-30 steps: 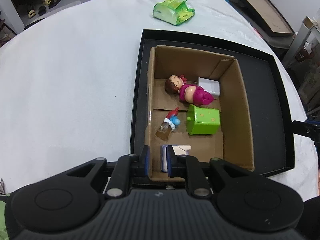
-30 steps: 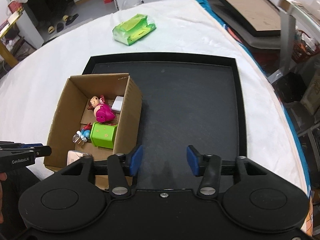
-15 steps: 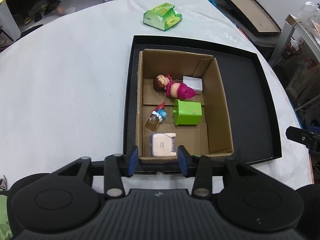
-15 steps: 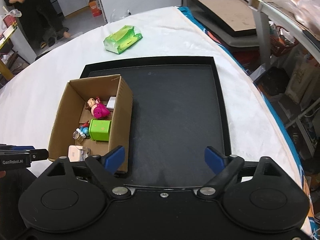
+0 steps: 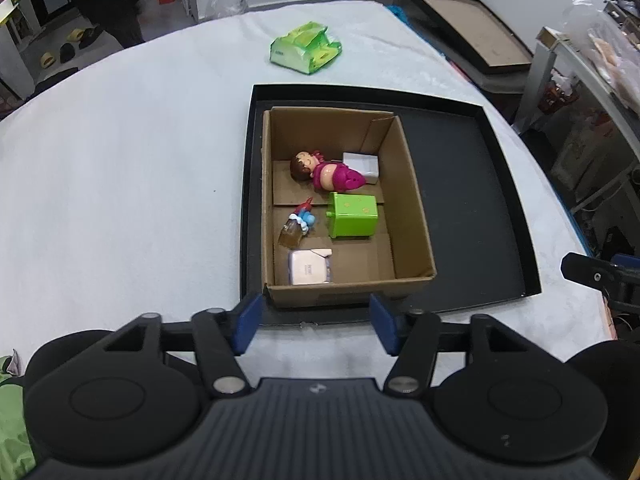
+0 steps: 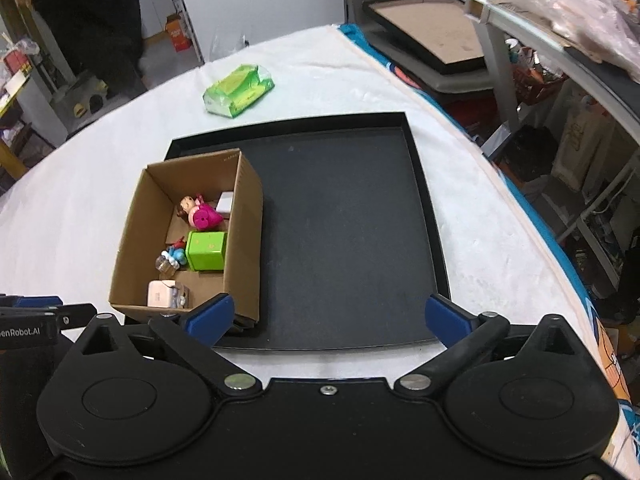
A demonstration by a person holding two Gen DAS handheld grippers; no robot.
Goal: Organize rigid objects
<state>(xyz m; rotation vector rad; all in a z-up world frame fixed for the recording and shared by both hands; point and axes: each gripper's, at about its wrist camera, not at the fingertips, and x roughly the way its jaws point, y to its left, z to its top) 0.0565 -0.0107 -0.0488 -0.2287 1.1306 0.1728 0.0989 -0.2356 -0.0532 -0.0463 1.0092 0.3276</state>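
Note:
An open cardboard box [image 5: 412, 208] [image 6: 244, 236] stands in the left part of a black tray [image 5: 480, 200] [image 6: 348, 240]. In the box lie a doll in pink [image 5: 326, 170] [image 6: 198, 212], a white block [image 5: 362, 164], a green cube [image 5: 352, 216] [image 6: 206, 251], a small blue-and-red figure with a bottle [image 5: 298, 226] [image 6: 172, 258] and a pale pink case [image 5: 310, 267] [image 6: 164, 294]. My left gripper [image 5: 314, 322] is open and empty, above the table just in front of the box. My right gripper [image 6: 328, 316] is wide open and empty over the tray's near edge.
A green wipes packet [image 5: 306, 50] [image 6: 238, 90] lies on the white tablecloth beyond the tray. Framed boards [image 6: 428, 32] lean off the table's far right edge. A shelf with clutter [image 6: 560, 60] stands on the right. A person in black [image 6: 84, 20] stands at the back left.
My left gripper let go of the pale pink case in the box, opened and drew back above the box. My right gripper opened wider and pulled back too.

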